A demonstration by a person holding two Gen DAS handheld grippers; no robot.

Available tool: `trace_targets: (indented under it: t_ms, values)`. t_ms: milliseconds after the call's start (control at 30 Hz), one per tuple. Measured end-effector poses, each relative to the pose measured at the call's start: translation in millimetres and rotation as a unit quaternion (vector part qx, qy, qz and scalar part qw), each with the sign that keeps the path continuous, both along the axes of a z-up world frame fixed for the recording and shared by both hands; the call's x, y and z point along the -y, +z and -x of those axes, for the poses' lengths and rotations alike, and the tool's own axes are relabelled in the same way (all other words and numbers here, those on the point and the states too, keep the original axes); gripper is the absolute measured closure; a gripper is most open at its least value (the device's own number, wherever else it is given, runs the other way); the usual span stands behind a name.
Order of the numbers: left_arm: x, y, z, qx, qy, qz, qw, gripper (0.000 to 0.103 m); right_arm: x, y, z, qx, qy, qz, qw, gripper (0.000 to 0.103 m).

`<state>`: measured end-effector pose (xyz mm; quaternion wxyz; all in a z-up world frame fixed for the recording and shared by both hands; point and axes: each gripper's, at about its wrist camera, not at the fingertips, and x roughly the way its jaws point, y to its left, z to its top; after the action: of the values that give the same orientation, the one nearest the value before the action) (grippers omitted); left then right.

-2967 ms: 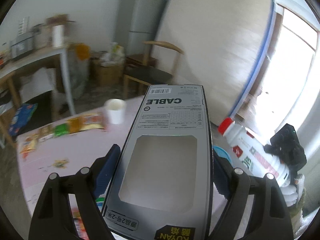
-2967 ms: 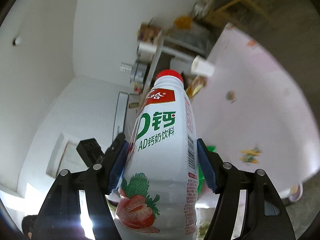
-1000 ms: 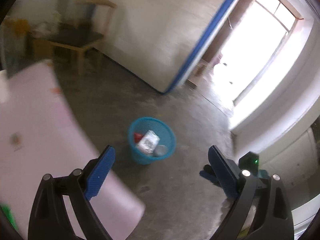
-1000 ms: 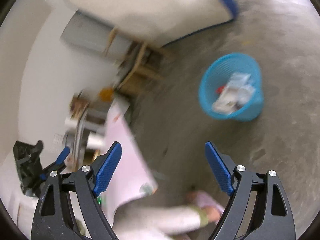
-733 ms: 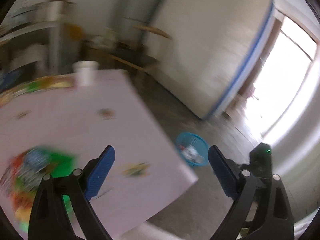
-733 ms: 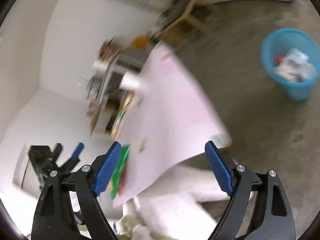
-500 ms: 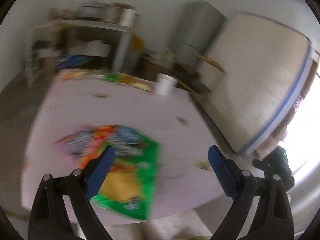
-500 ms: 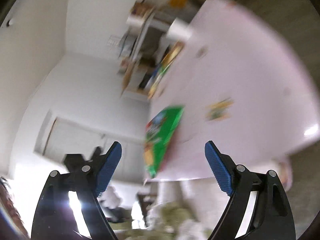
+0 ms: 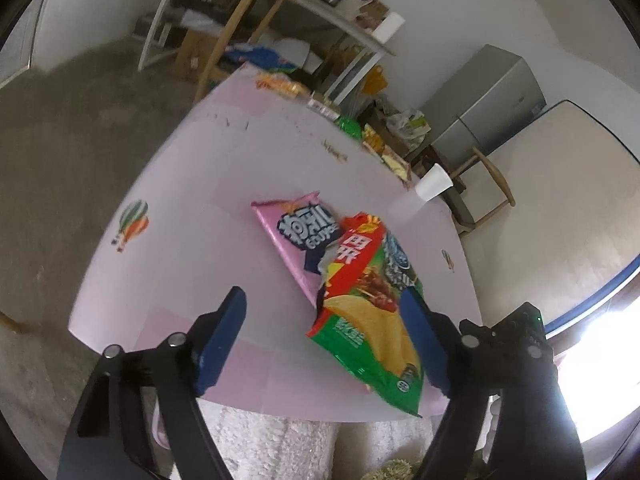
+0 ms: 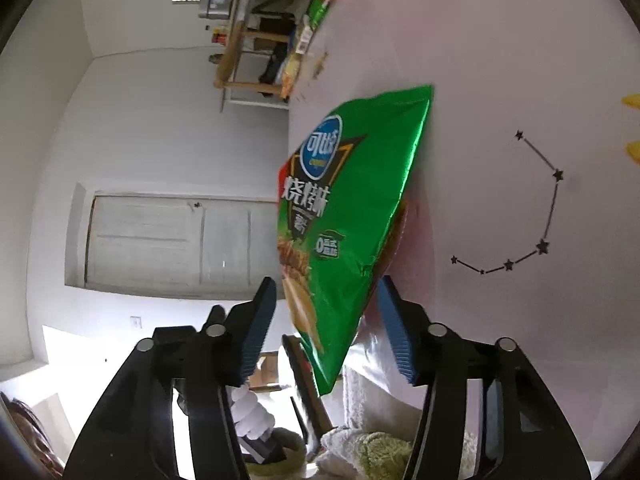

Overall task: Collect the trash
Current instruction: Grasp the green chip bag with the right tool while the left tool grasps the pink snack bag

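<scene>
Left wrist view: I see the left tongs (image 9: 324,336) with jaws apart, just closing inward, gripping nothing; the right blue pad (image 9: 424,340) overlaps the green chip bag (image 9: 368,320), contact unclear. The green chip bag lies on the pink surface (image 9: 200,200) near its front edge, partly over a pink snack bag (image 9: 296,236). A white paper cup (image 9: 434,188) stands at the far edge. In the right wrist view, the right tongs (image 10: 328,328) have been narrowing around the bag's lower corner; its pads do not visibly press it.
</scene>
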<state>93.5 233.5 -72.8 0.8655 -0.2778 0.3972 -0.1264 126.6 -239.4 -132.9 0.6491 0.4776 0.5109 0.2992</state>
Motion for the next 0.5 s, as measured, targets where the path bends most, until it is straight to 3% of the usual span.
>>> trace_targets:
  t_ms: [100,200,333,500]
  values:
    - [6.6,-5.4,-9.2,-0.002,-0.009,-0.005,0.9999,0.036,9.3,7.3,-3.1,0.006,-0.021,0.014,1.0,0.057]
    - [22.4,0.9,-14.3,0.012,-0.02,-0.032,0.9992,0.041,19.0,5.2,-4.2,-0.001,-0.035,0.018,0.999,0.057]
    - [54.8,5.4,-24.8,0.037,-0.058,-0.093,0.9933,0.045,17.6,-0.3,-18.4,-0.013,-0.038,0.018,0.999,0.057]
    - [93.7,-7.7,-33.7,0.034,-0.093,-0.188,0.9771,0.051,9.1,-14.4,-23.8,-0.033,-0.026,0.02,0.999,0.056]
